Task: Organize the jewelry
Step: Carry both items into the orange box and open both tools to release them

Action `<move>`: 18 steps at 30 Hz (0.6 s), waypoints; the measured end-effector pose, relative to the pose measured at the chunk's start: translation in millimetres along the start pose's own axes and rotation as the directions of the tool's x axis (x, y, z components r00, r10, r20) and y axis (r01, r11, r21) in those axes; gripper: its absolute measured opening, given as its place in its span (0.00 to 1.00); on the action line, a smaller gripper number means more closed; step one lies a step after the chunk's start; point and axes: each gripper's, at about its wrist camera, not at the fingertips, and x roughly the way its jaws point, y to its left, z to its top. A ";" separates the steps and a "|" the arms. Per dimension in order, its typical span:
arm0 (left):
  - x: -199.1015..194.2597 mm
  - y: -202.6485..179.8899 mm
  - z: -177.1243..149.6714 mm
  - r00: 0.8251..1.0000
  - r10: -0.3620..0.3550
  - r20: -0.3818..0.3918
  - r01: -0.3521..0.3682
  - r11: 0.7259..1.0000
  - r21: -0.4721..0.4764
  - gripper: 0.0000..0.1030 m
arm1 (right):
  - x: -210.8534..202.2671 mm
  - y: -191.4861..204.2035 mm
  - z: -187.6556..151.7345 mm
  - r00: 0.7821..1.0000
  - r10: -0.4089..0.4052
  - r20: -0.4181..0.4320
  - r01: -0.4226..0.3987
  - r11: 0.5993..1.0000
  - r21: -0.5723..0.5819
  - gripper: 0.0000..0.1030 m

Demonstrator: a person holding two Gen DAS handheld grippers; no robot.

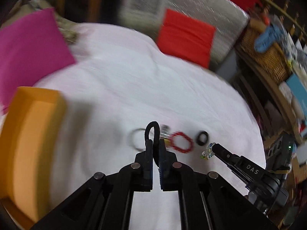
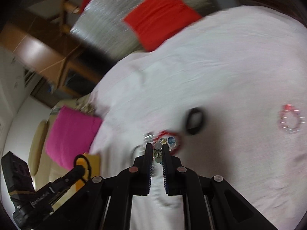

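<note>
Left gripper (image 1: 155, 143) pinches a black loop band (image 1: 152, 129); right gripper (image 2: 157, 149) pinches a glass-bead bracelet (image 2: 165, 141) above the white cloth (image 1: 134, 76).

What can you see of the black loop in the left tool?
The black loop is a thin, matte band, apparently elastic or cord. It is pinched between the fingers of the shut left tool, squeezed into a narrow arch that stands up past the fingertips. It is lifted clear of the white cloth; the other pieces lie on the cloth behind it. Only the tool touches it. From the right wrist it shows against the orange box.
</note>
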 end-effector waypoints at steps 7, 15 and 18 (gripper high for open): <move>-74.4 101.2 -14.5 0.987 0.122 0.104 -0.111 0.988 -0.108 0.05 | 38.5 114.5 -52.4 0.979 0.173 -0.112 -0.192 0.962 -0.196 0.11; -88.0 207.7 -50.2 0.965 0.262 0.035 -0.246 0.939 -0.239 0.05 | 81.7 229.3 -123.1 0.912 0.294 -0.284 -0.382 0.862 -0.333 0.11; -69.9 235.2 -62.2 0.959 0.280 -0.034 -0.279 0.927 -0.252 0.05 | 107.2 253.6 -140.8 0.897 0.287 -0.335 -0.398 0.855 -0.333 0.11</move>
